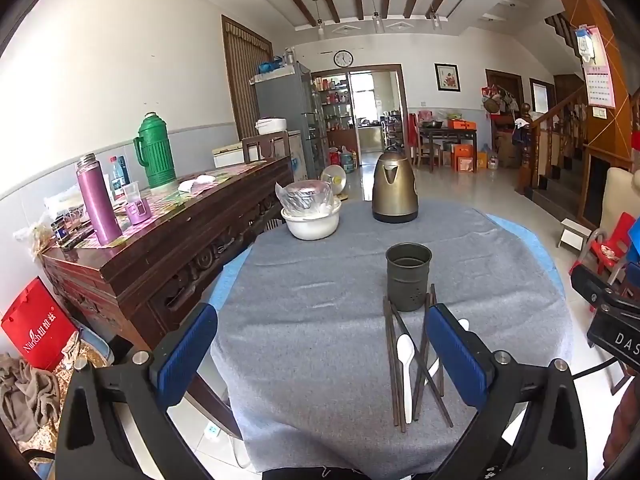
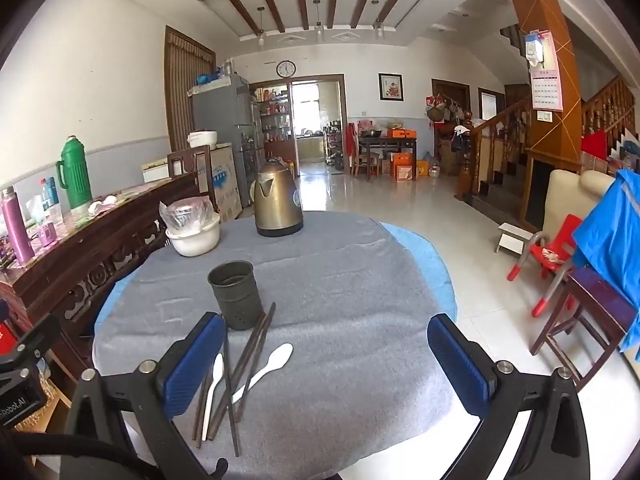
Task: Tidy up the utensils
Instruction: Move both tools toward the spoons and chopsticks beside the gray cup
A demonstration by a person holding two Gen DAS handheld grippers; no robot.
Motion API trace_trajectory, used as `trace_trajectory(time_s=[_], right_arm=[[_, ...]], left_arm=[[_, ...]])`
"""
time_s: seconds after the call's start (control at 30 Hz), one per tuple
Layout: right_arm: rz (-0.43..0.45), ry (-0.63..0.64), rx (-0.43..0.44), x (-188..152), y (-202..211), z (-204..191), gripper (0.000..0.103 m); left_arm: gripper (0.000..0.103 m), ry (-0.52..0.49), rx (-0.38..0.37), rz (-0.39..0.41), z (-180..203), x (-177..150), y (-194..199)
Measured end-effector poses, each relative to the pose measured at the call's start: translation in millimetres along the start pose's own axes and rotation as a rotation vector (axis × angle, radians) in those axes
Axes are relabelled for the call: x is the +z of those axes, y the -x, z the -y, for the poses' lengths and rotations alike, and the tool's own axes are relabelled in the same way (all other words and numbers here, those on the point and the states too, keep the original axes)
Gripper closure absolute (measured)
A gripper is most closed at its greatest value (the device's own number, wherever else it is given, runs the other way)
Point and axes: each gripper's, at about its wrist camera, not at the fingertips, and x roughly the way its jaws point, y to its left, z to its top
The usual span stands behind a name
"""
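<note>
You are facing a tiled dining room with a beamed ceiling, and in front of you stands a round bench (image 1: pixel 320 264) covered by a grey cloth over a blue one. On that cloth, near your edge, stands the dark metal utensil holder (image 1: pixel 408 276), upright and open at the top, with small holes low on its wall. Just in front of it lie the dark wooden chopsticks (image 1: pixel 394 364), loosely crossed, some of their far ends reaching the holder's base. Among them lie two white plastic spoons: one white spoon (image 1: pixel 406 364) lies between the sticks with its bowl toward the holder, and the second white spoon (image 2: pixel 266 368) lies angled across them, bowl out to the right in the right wrist view.

Your left tongs (image 1: pixel 320 360) are spread wide with nothing between the blue pads, hanging over the near part of the cloth with the utensils just at their right pad. Your right tongs (image 2: pixel 326 364) are spread wide too, holding nothing, with the utensils at their left pad.

Farther back on the bench sit a bronze electric kettle (image 1: pixel 395 188) and a white bowl (image 1: pixel 312 220) with a plastic-wrapped dish in it. To your left a carved wooden sideboard (image 1: pixel 168 240) carries a green thermos (image 1: pixel 154 152) and a purple flask (image 1: pixel 97 200).
</note>
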Motion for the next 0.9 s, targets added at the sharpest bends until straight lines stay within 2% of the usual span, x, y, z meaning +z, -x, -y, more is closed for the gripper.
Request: trace_trajectory(time_s=[0.17,0.4,0.9], right_arm=[[-0.004,0.017,0.012,4,9,-5,0.0],[0.01,0.008,0.023,-5,-6,-11,0.0],[-0.047,-0.01,0.049,-12,-11,-10,0.0]], left_arm=[[0.0,-0.002,0.014,-0.007,-2,-2,-1],[0.0,-0.005,0.027,-0.026,-4,-6,-5],[0.0,-0.015,0.038,-0.041,-5,-12,-8]])
